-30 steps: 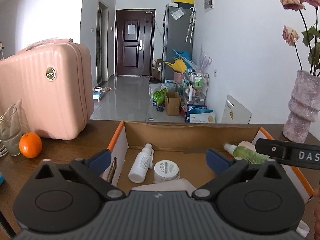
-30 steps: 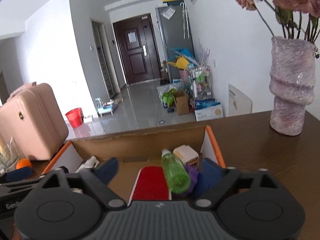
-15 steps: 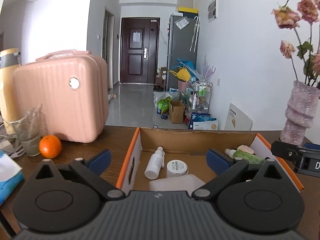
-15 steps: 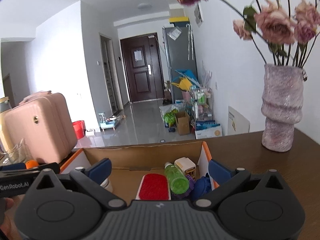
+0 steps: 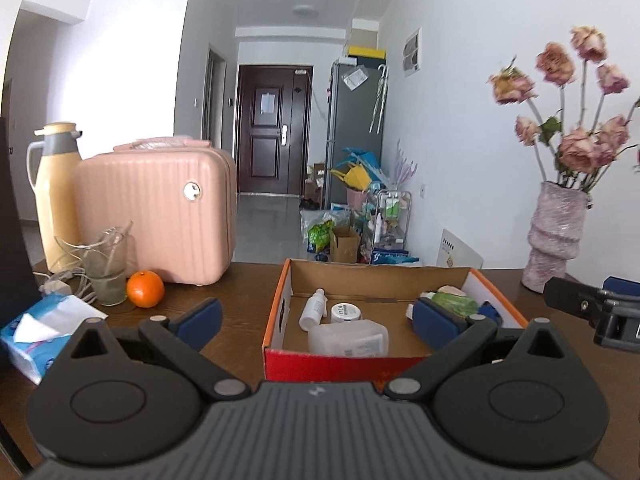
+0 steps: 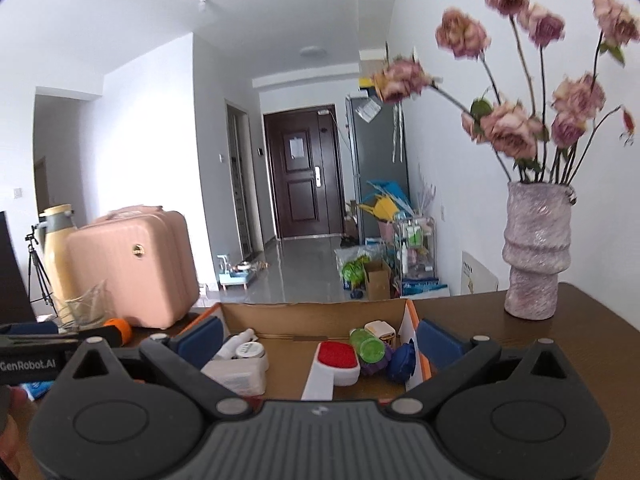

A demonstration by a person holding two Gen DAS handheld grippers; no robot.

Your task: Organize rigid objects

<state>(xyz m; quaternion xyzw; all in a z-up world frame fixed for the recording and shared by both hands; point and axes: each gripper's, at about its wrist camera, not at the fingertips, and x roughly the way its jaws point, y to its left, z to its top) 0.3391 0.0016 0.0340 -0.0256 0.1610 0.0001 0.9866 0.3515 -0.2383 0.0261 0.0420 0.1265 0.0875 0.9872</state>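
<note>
Inside, the cardboard box [image 5: 276, 320] holds bottles [image 5: 314, 314] and a brush [image 6: 336, 358]; both tongs [image 5: 316, 316] [image 6: 316, 338] gape empty.

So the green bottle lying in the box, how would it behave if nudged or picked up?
The green bottle lies on its side and looks round, so a nudge would probably roll it, though the purple item beside it may block that. It looks like smooth, translucent plastic: likely light, rigid, and perhaps slippery between the jaws.
</note>
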